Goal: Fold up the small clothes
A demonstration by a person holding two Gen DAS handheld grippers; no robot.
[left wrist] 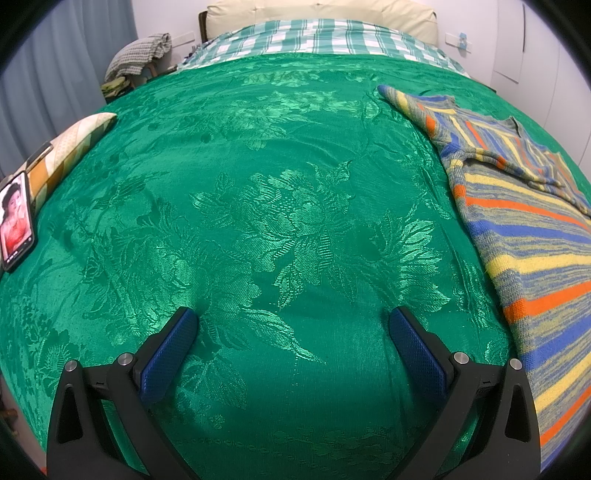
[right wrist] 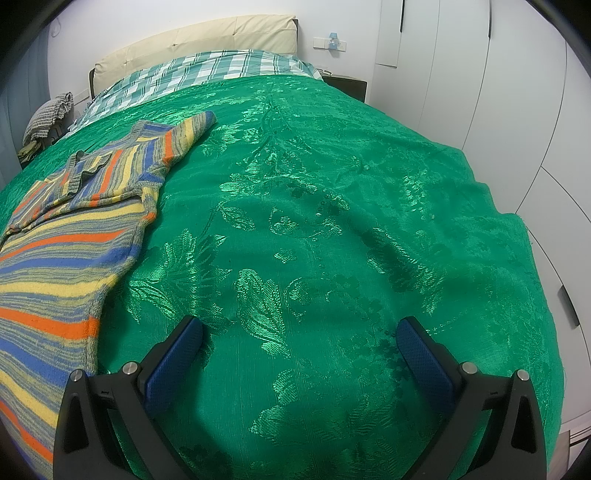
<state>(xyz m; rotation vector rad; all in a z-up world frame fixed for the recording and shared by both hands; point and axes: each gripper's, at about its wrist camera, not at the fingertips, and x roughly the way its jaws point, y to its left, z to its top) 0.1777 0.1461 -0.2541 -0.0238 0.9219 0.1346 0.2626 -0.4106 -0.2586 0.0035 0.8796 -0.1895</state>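
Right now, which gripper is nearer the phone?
Left. The phone lies off to the left gripper's left side; the right gripper's view doesn't show it at all.

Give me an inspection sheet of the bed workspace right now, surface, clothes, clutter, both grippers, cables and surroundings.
Surface: green floral bedspread covering the bed, fairly smooth.
Job's things: one striped knit sweater, lying between the two grippers, one sleeve stretched toward the headboard, the other folded across the chest.
Clutter: phone with lit screen at the bed's left edge; patterned cushion beside it.
Grippers: left gripper open, empty, over bare bedspread; right gripper open, empty.
Cables: nothing seen.
Surroundings: checked sheet, cream headboard, clothes heaped on a chair, white wardrobe doors.
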